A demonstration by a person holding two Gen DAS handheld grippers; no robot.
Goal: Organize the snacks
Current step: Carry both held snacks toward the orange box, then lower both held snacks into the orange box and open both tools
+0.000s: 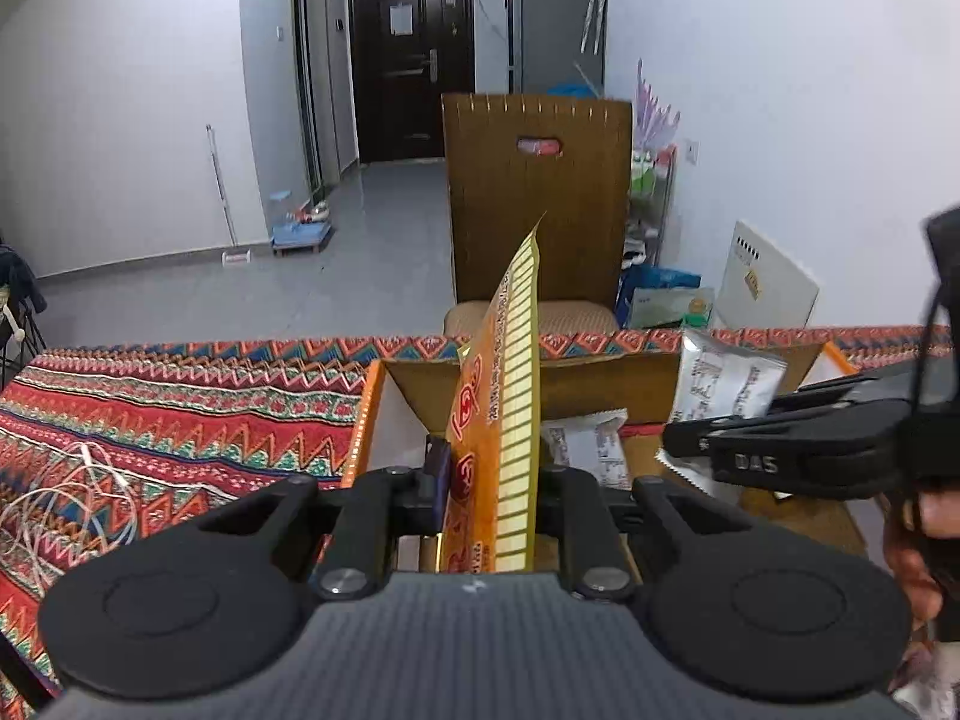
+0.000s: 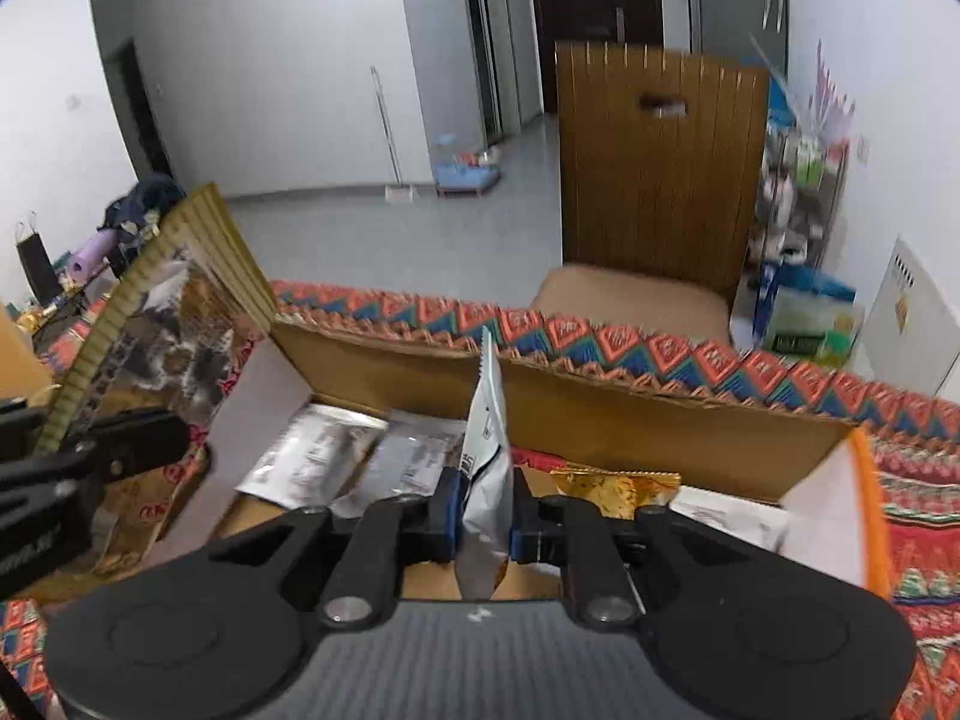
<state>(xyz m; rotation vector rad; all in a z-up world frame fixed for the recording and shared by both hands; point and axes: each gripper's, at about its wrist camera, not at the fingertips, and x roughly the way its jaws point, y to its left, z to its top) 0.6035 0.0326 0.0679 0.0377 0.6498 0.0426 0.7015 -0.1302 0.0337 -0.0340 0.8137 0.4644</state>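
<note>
White walls (image 1: 780,90), grey floor (image 1: 372,252), dark door (image 1: 408,60), wooden chair (image 1: 540,204).

Your left gripper (image 1: 489,495) is matt black plastic and pinches a glossy orange foil packet (image 1: 498,420). Your right gripper (image 2: 483,519) grips a shiny white-silver film sachet (image 2: 487,462). The box (image 2: 600,414) is plain brown corrugated cardboard, dull and slightly rough, on a woven patterned cloth (image 1: 180,408).

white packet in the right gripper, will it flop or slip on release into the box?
The white snack packet stands upright above the right gripper, so the film seems fairly stiff. It bulges where pinched, which suggests light, air-filled contents. Its glossy surface may slide; dropped into the cardboard box, it would probably tip flat like the silver packets there.
</note>
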